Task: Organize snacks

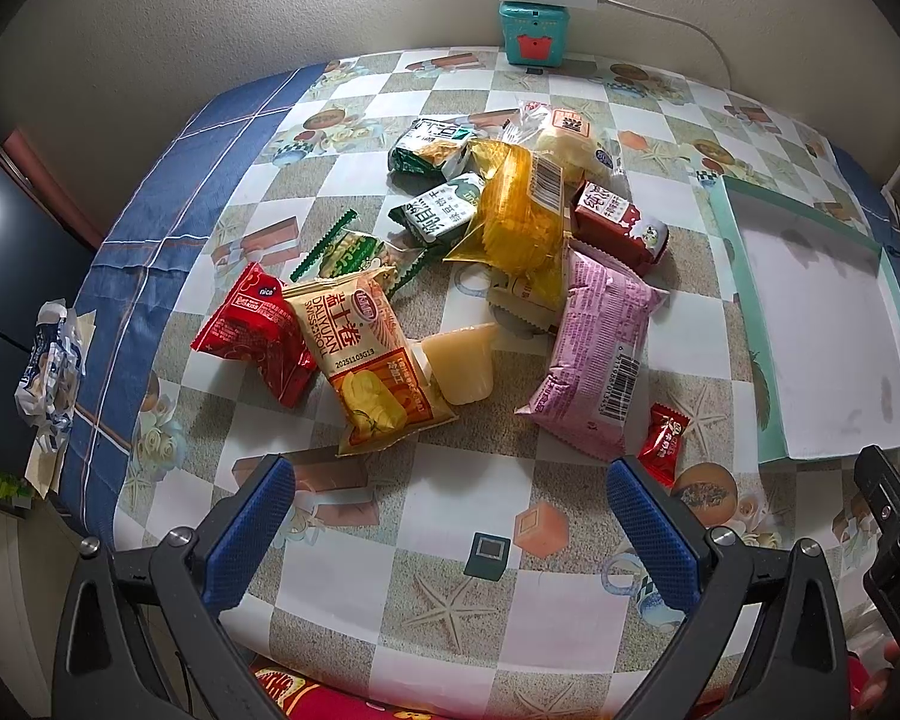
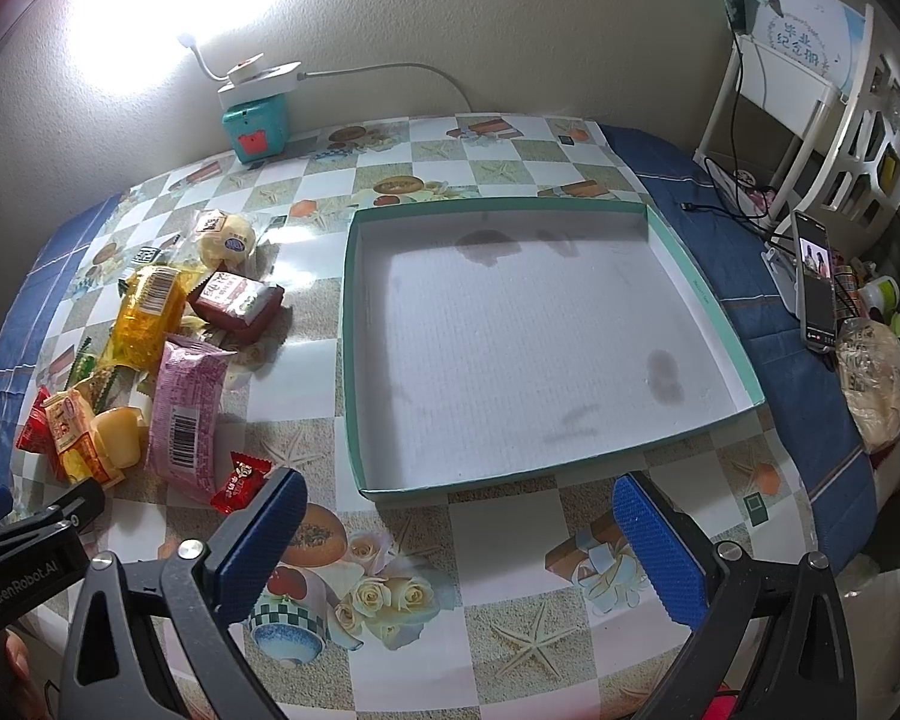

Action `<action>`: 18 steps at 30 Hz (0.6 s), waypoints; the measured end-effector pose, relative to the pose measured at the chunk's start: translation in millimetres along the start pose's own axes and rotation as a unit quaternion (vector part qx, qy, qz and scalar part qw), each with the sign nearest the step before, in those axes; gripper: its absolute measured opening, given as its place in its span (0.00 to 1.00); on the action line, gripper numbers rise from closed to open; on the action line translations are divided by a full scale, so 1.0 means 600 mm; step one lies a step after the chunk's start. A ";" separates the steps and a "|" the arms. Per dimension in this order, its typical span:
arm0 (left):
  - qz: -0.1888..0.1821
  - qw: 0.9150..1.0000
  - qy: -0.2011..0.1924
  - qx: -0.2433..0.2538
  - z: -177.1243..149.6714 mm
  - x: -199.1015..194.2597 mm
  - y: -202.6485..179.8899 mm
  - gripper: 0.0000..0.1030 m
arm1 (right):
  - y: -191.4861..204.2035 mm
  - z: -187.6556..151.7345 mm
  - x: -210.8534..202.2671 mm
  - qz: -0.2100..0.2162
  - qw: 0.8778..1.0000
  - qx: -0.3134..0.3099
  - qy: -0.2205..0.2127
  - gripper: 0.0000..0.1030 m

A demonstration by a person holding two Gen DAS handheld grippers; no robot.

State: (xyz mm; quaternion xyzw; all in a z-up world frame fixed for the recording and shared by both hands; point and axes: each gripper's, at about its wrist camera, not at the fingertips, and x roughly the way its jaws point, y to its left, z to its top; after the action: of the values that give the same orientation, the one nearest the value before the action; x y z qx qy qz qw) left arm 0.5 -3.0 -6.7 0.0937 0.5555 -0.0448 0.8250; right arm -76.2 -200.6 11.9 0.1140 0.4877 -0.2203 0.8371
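Both the left tool and right tool hang over the worktop with fingers apart, holding nothing. The snack pile lies heaped left of the empty tray. Overlapping slick wrappers risk dragging neighbours or slipping during a pinch.

Bare checked desk is lying open in front of both grippers. The wide teal cardboard tray with a white floor is sitting open on top, with low walls around it. A small red candy wrapper is lying just beside the long pink snack packet, blocking the way into the heap.
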 end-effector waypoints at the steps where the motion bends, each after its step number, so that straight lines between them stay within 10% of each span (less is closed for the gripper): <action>1: 0.000 1.000 0.000 0.000 0.000 0.000 0.000 1.00 | 0.000 0.000 0.000 0.000 1.000 0.000 0.000 1.00; 18: -0.007 1.000 -0.004 -0.007 -0.003 0.000 0.005 1.00 | 0.009 0.000 0.002 0.001 1.000 -0.009 0.000 1.00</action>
State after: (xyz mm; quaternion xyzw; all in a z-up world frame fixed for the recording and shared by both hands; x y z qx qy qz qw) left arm -0.4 0.2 -7.0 0.0838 0.5530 -0.0466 0.8277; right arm -73.2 -196.0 10.7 0.1069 0.4896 -0.2152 0.8382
